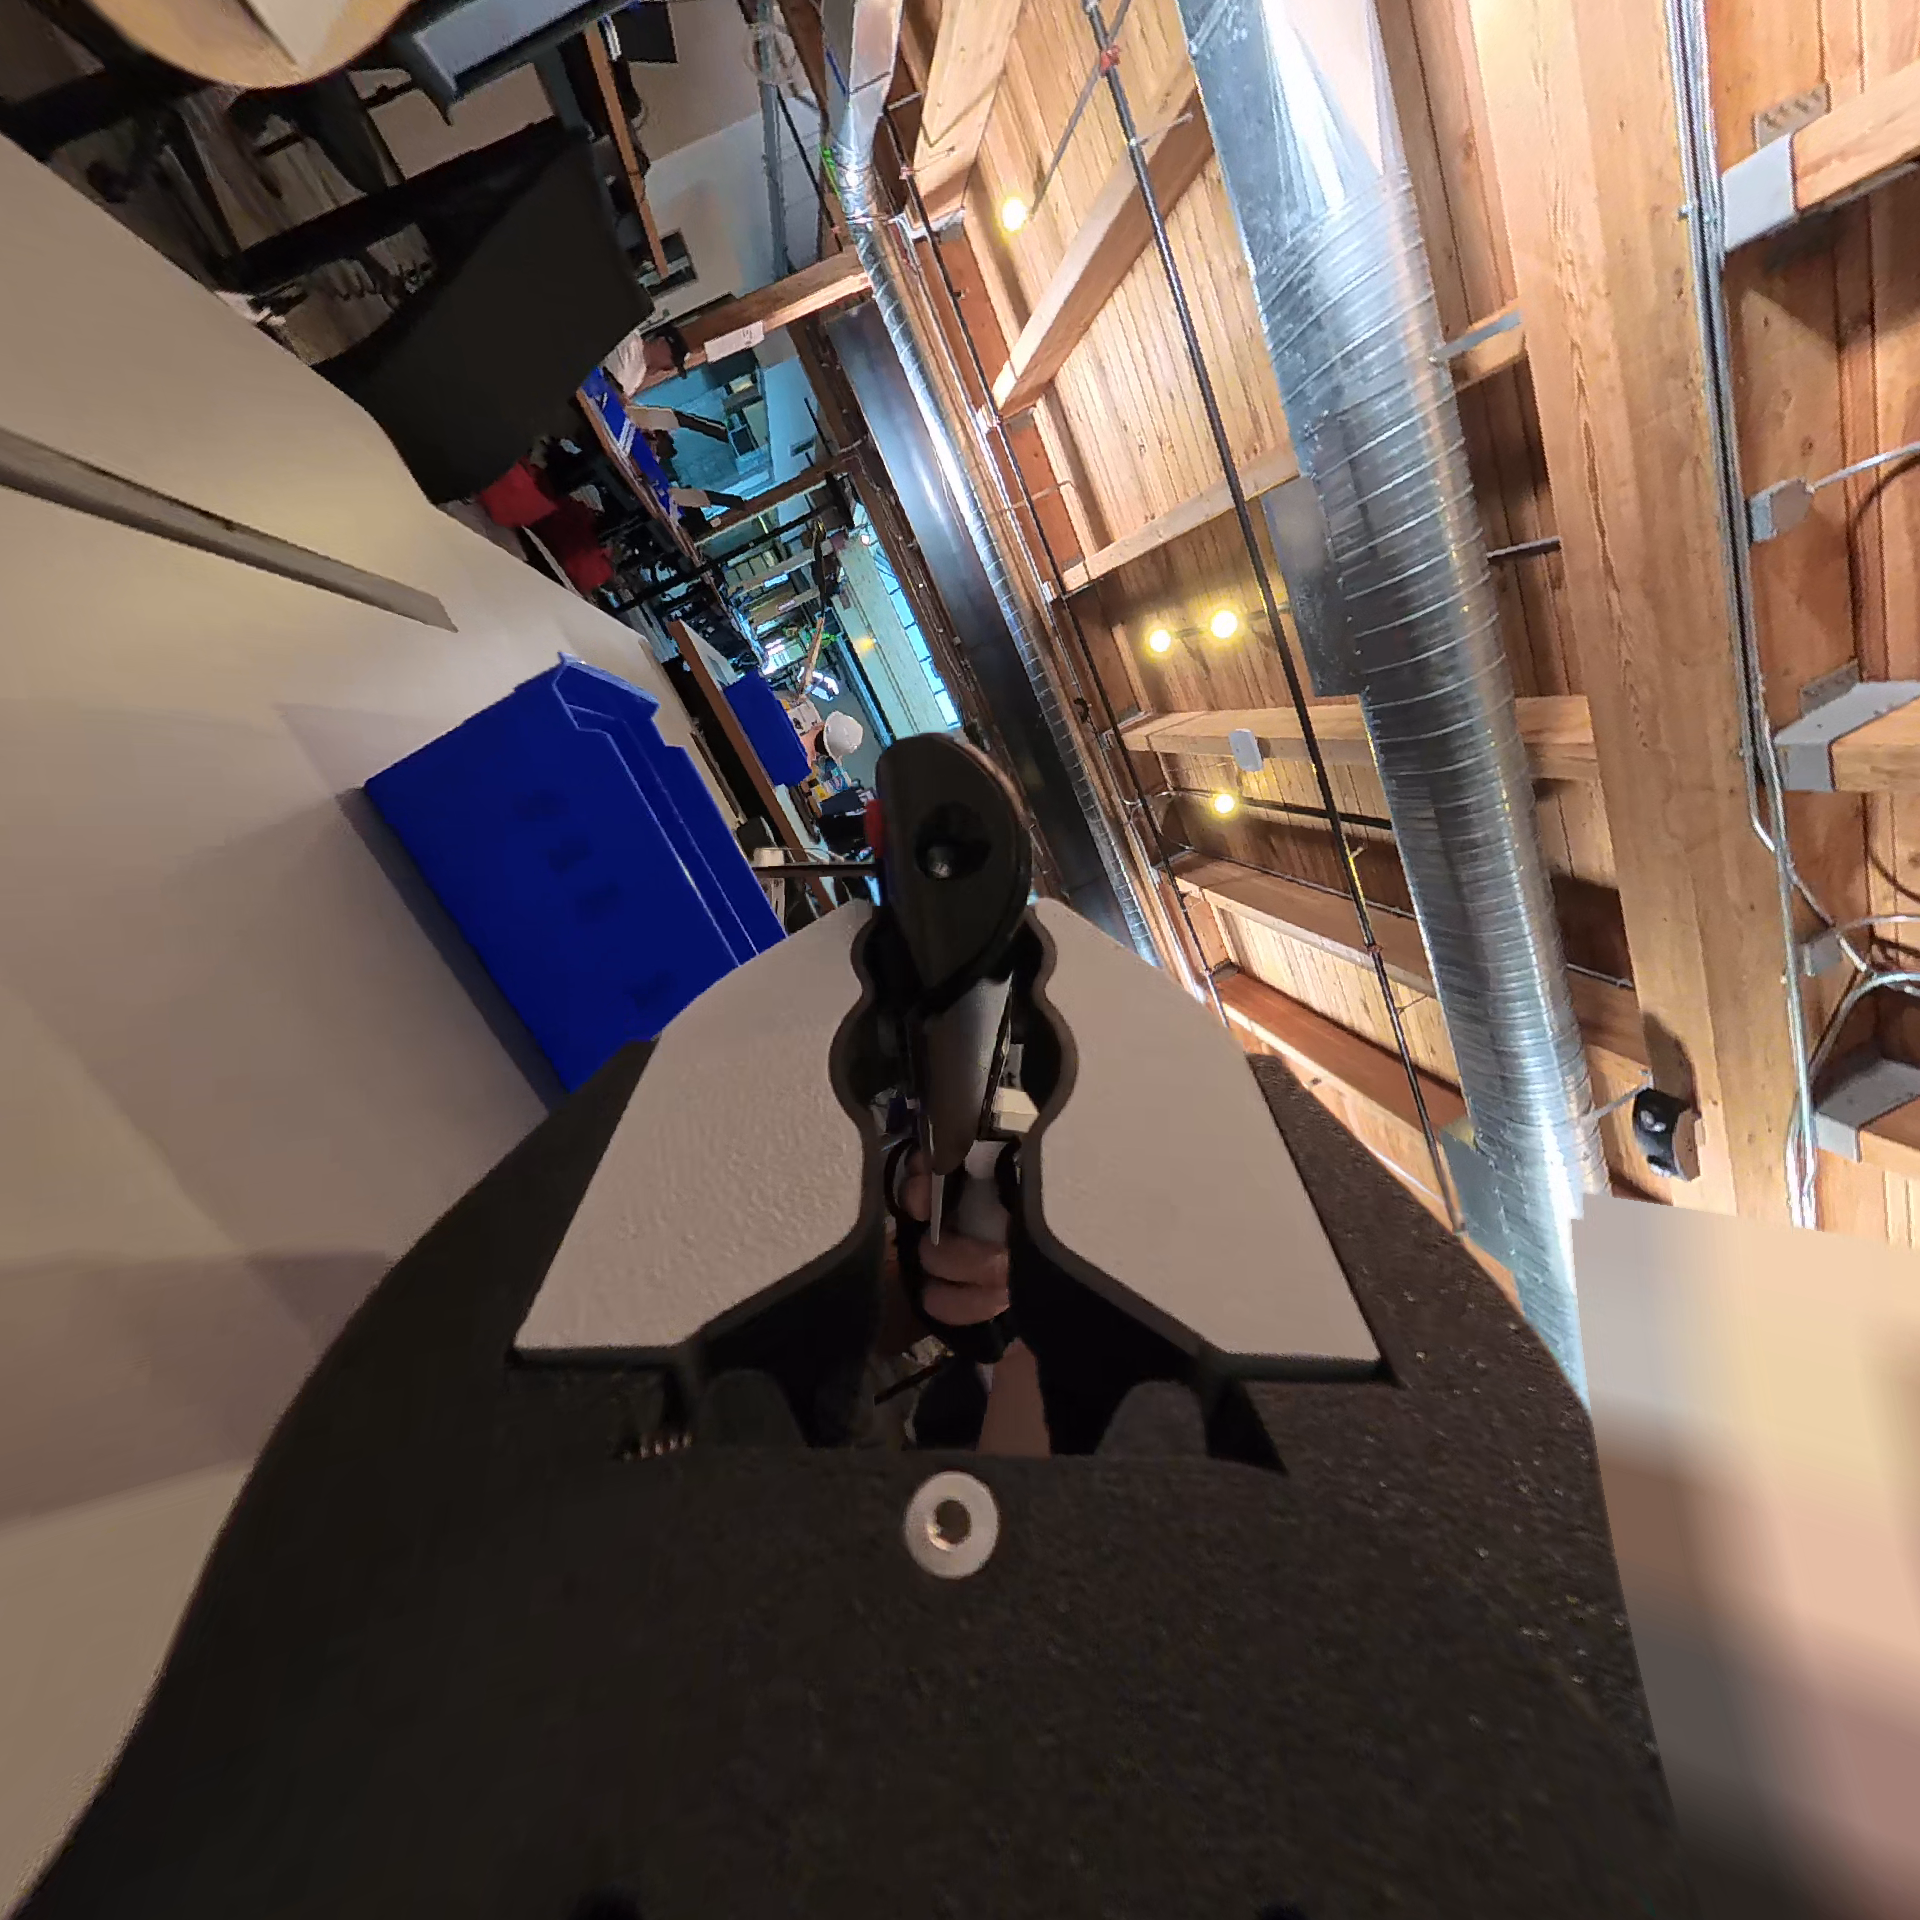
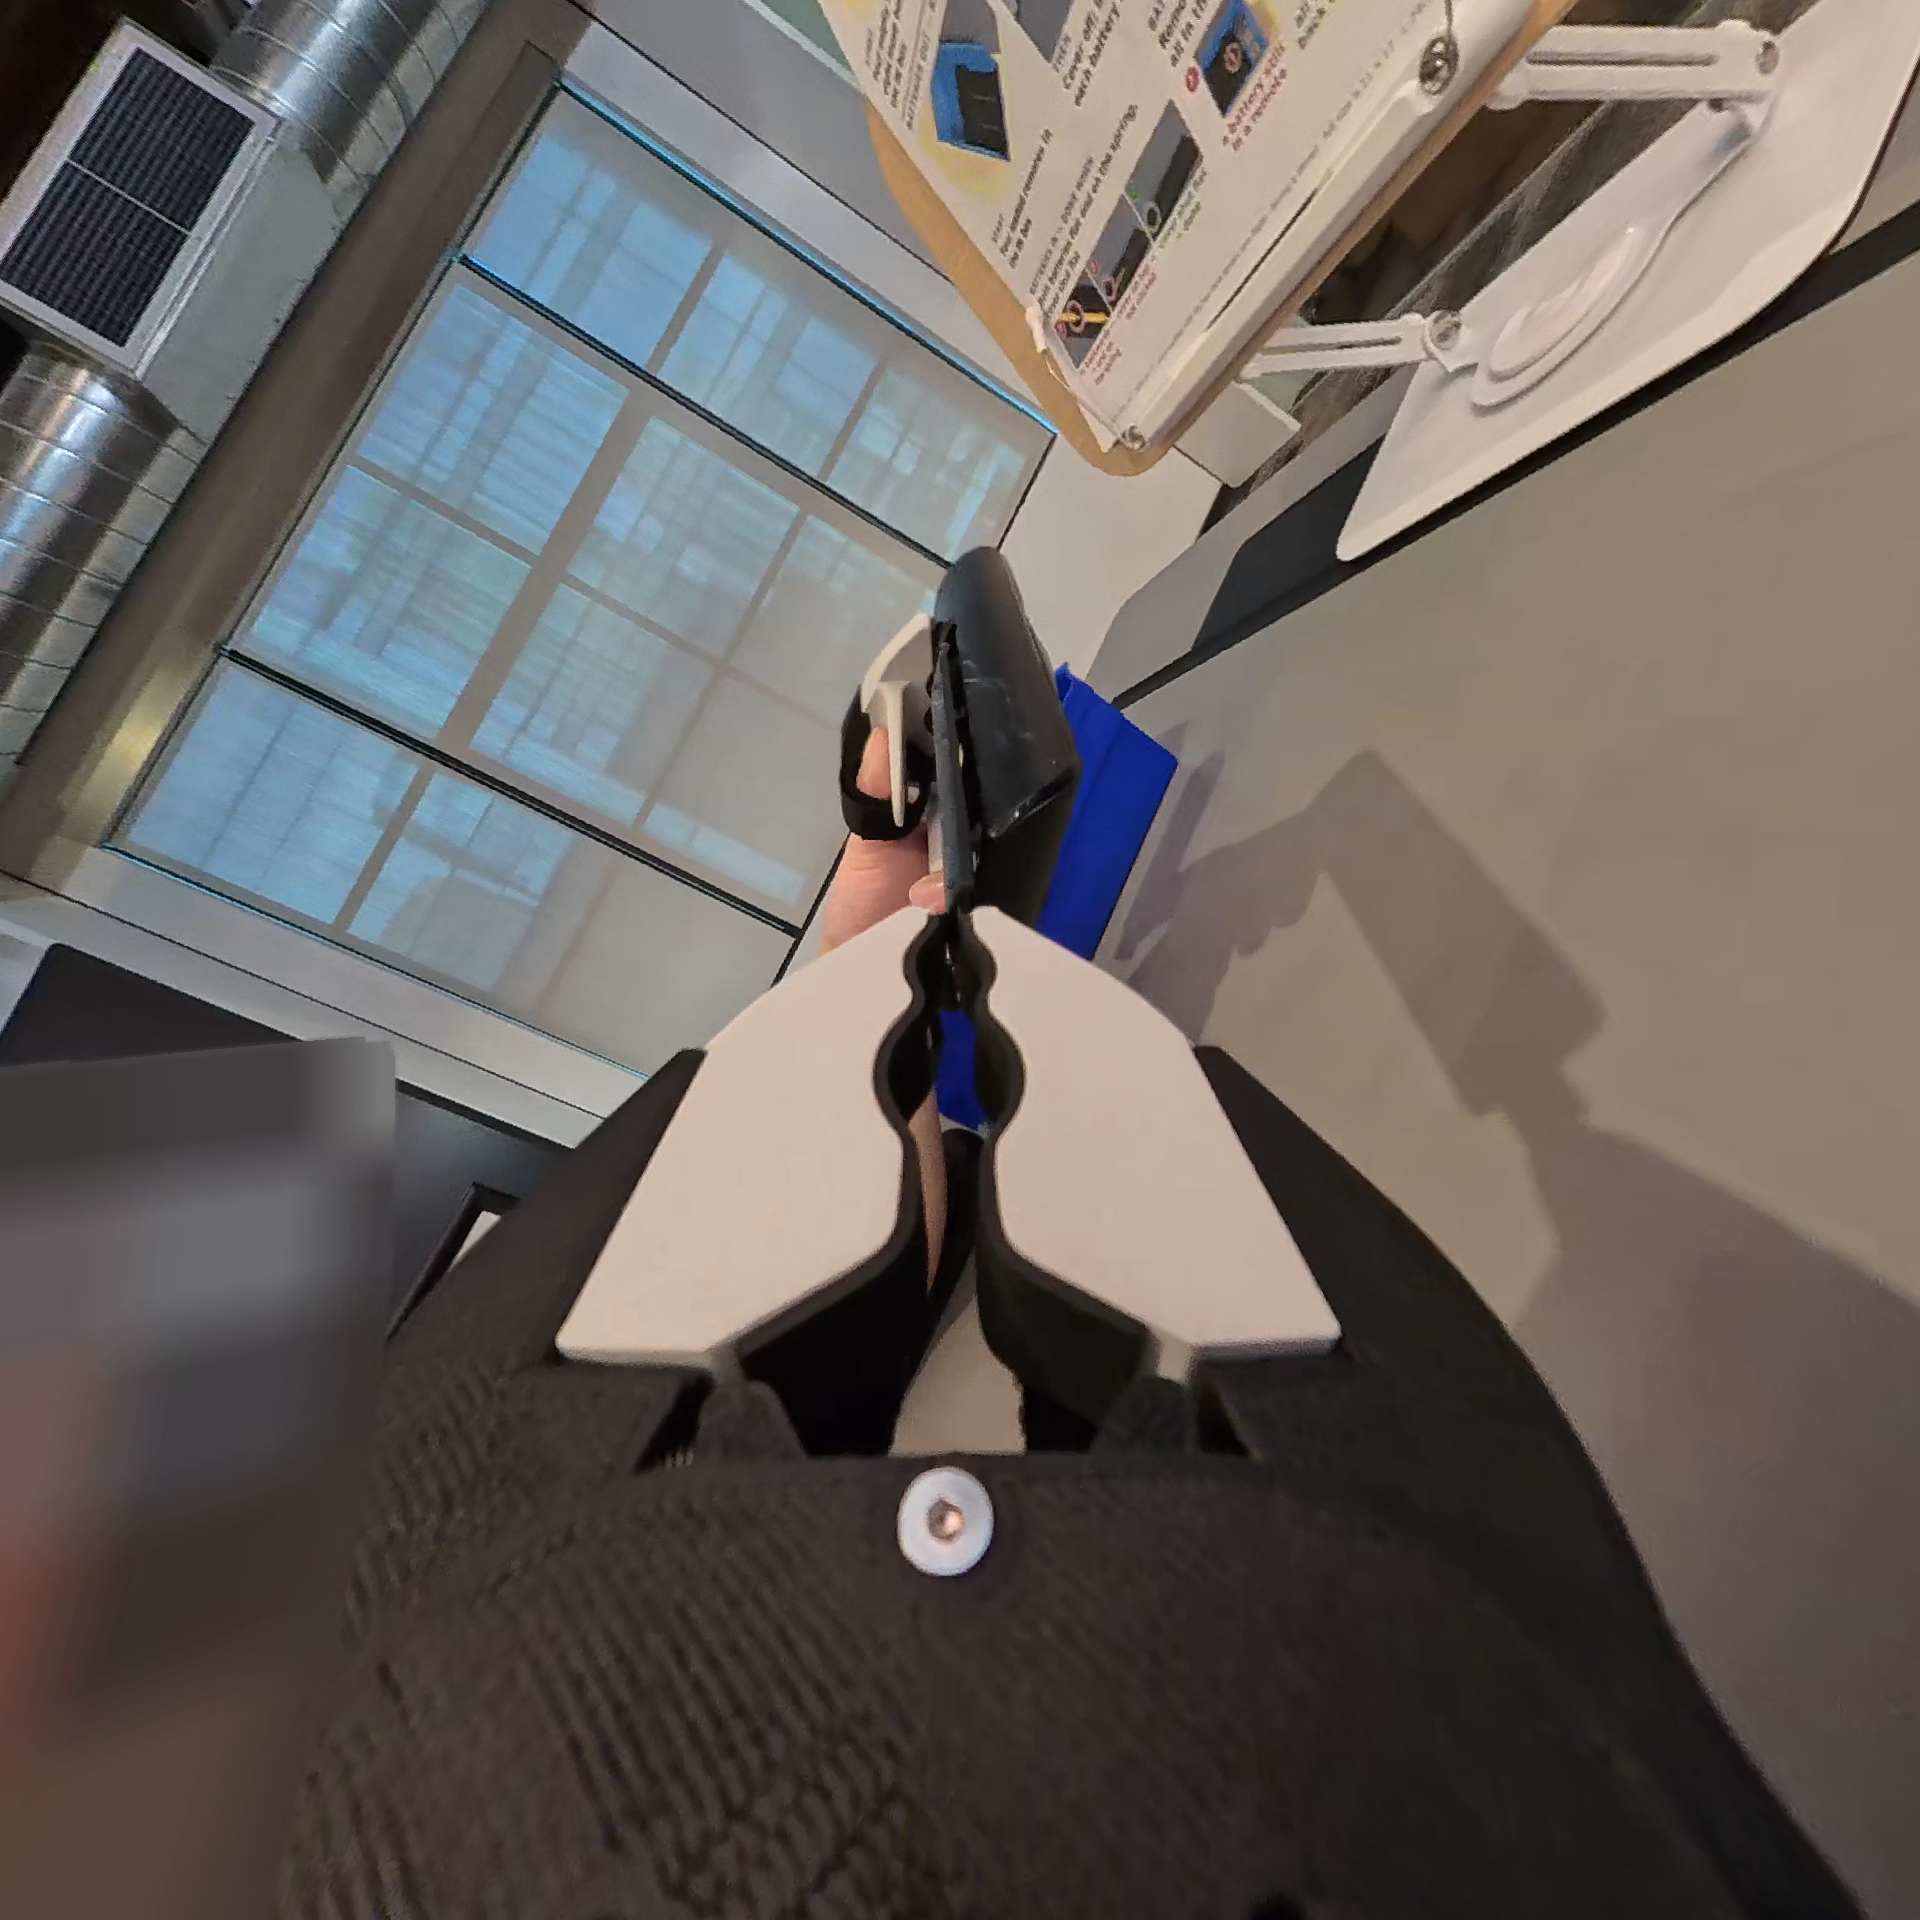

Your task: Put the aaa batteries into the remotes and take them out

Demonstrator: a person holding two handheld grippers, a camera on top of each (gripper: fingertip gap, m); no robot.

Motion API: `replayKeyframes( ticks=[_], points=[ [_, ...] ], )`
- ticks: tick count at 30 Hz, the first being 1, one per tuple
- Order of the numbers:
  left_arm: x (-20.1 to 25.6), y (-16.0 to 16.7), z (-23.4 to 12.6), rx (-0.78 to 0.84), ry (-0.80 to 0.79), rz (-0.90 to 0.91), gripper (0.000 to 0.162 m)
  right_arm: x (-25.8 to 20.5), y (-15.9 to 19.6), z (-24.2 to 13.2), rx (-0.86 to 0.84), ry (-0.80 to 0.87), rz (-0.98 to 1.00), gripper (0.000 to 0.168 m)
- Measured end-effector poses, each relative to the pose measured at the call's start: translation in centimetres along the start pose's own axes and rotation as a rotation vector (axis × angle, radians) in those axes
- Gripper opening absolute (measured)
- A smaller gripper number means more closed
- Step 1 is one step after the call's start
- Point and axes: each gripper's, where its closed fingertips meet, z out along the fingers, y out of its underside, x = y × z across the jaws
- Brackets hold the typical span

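Observation:
Both grippers are raised off the grey table [image 2: 1610, 831] and face each other. My left gripper [image 1: 948, 925] is shut on a black remote [image 1: 948, 842], seen end-on, with a red button on its left edge. In the right wrist view the same remote [image 2: 1013, 707] shows its glossy back. A thin black battery cover [image 2: 951, 821] stands edge-on along it. My right gripper [image 2: 951, 920] is shut on the lower end of that cover. A gloved hand shows behind the remote in each view. No batteries are in view.
A blue bin [image 1: 561, 862] stands on the table beside the grippers; it also shows in the right wrist view [image 2: 1122, 821]. An instruction sheet on a board [image 2: 1122, 208] hangs from a white stand arm [image 2: 1382, 332]. Workbenches and ceiling ducts lie beyond.

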Motion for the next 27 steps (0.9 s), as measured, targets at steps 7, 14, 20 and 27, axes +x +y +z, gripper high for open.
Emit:
replayKeyframes(
  ticks=[7, 14, 20, 27],
  points=[
    [-0.9, 0.0, -0.1, 0.002, -0.026, 0.0, 0.022, 1.2, 0.1, 0.1, -0.011, 0.014, 0.082, 0.003],
    [-2.5, 0.4, -0.1, -0.003, -0.042, -0.055, 0.022, 2.1, 0.1, 0.0, -0.022, 0.041, 0.116, 0.003],
    [-2.6, 0.5, 0.0, -0.007, -0.038, -0.062, 0.022, 2.2, 0.1, -0.2, -0.032, 0.055, 0.083, 0.009],
    [-2.3, 0.6, 0.1, -0.013, -0.025, -0.067, 0.022, 2.3, 0.2, -0.4, -0.047, 0.106, 0.021, 0.027]
  ],
)
